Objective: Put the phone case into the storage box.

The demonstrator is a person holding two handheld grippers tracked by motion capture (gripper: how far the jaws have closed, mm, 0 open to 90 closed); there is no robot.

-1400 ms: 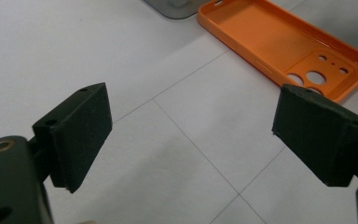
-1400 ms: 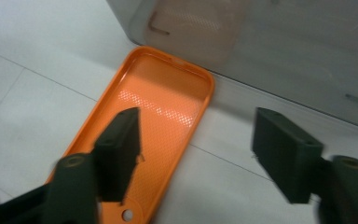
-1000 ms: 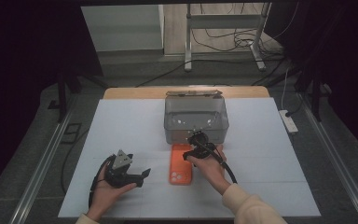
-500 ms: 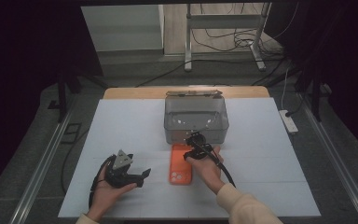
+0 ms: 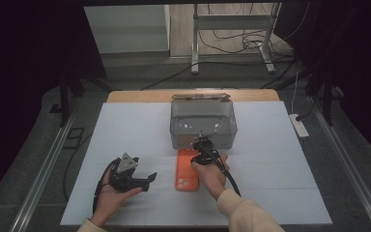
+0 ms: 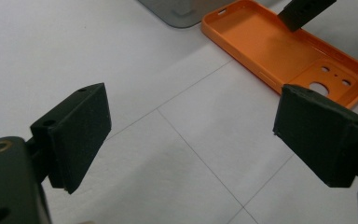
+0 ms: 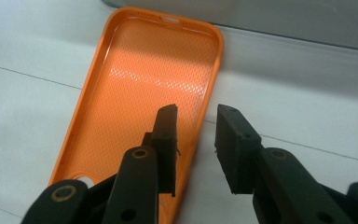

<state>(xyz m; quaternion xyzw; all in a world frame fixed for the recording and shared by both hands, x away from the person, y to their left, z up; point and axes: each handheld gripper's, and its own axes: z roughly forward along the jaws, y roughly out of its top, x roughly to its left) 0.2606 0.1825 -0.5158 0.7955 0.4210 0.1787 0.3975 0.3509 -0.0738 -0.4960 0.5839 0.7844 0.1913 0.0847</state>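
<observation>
An orange phone case lies inside-up on the white table, just in front of a grey see-through box. My right gripper points down at the case's right long edge. In the right gripper view its jaws straddle that rim of the case, one inside, one outside. They have just been closing, and a gap still shows between the pads and the rim. My left gripper rests on the table left of the case. Its jaws are wide open on nothing, and the case lies beyond them.
The box stands close behind the case's top end. A white power strip lies on the floor past the table's right edge. Bare white table spreads to the right and left of the hands.
The right gripper's jaws have drawn closer together over the case's right edge. Both hands and the case have kept their places.
</observation>
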